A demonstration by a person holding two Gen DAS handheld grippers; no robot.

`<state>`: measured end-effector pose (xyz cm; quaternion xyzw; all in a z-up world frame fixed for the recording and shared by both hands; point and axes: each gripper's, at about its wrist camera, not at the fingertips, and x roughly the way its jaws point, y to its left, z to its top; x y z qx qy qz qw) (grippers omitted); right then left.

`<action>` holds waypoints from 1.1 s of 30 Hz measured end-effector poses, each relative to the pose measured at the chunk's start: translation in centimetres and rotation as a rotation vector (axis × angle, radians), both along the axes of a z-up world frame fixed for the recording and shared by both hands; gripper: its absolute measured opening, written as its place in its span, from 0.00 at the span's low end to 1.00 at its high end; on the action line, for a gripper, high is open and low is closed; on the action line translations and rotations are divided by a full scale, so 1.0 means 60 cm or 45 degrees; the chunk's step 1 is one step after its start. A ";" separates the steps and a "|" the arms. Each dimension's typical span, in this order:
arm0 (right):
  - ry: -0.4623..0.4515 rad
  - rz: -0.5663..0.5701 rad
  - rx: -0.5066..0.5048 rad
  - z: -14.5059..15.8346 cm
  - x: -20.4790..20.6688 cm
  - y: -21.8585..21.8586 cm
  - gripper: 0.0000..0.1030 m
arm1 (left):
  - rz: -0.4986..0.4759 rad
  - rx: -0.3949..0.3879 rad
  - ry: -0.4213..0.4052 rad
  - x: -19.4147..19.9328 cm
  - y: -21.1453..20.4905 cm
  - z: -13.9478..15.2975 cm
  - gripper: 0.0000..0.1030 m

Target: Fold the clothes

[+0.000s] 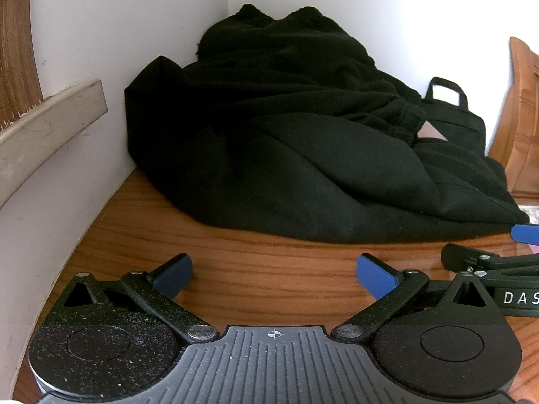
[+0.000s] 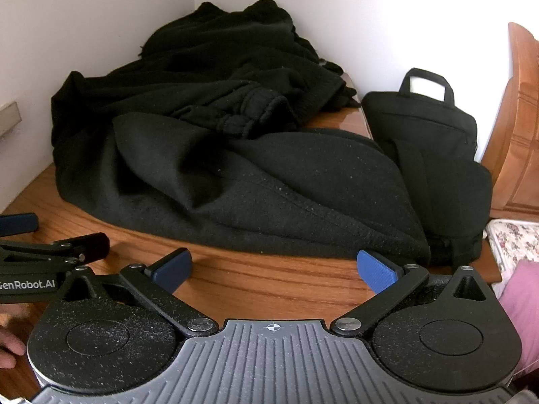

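A crumpled heap of black clothes (image 1: 286,141) lies on a wooden table (image 1: 269,269), pushed into the corner of two white walls. The same black heap (image 2: 235,168) fills the middle of the right wrist view, with a ribbed cuff on top. My left gripper (image 1: 274,274) hovers over bare wood in front of the heap, open, with nothing between its blue pads. My right gripper (image 2: 274,271) is open too, just short of the heap's near hem, and holds nothing. Each gripper shows at the edge of the other's view.
A black bag with a handle (image 2: 434,148) stands at the right of the heap, against it. A wooden headboard (image 2: 518,134) rises at the far right, with floral bedding (image 2: 512,239) below. A beige rail (image 1: 47,134) runs along the left wall. A hand (image 2: 8,343) shows at lower left.
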<state>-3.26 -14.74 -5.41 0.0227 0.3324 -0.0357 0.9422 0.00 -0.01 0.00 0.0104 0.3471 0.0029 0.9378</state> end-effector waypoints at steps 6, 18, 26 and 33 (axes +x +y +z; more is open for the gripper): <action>0.000 0.000 0.001 0.000 0.000 0.000 1.00 | 0.000 0.006 0.000 0.001 -0.002 -0.001 1.00; 0.000 0.000 0.000 -0.001 0.001 0.000 1.00 | 0.007 -0.001 0.000 0.001 0.001 -0.001 1.00; 0.000 0.000 0.001 -0.002 0.002 -0.001 1.00 | 0.007 -0.001 0.000 0.001 0.001 0.000 1.00; 0.000 0.000 0.001 -0.003 0.001 -0.001 1.00 | 0.006 -0.001 0.000 0.002 0.001 0.000 1.00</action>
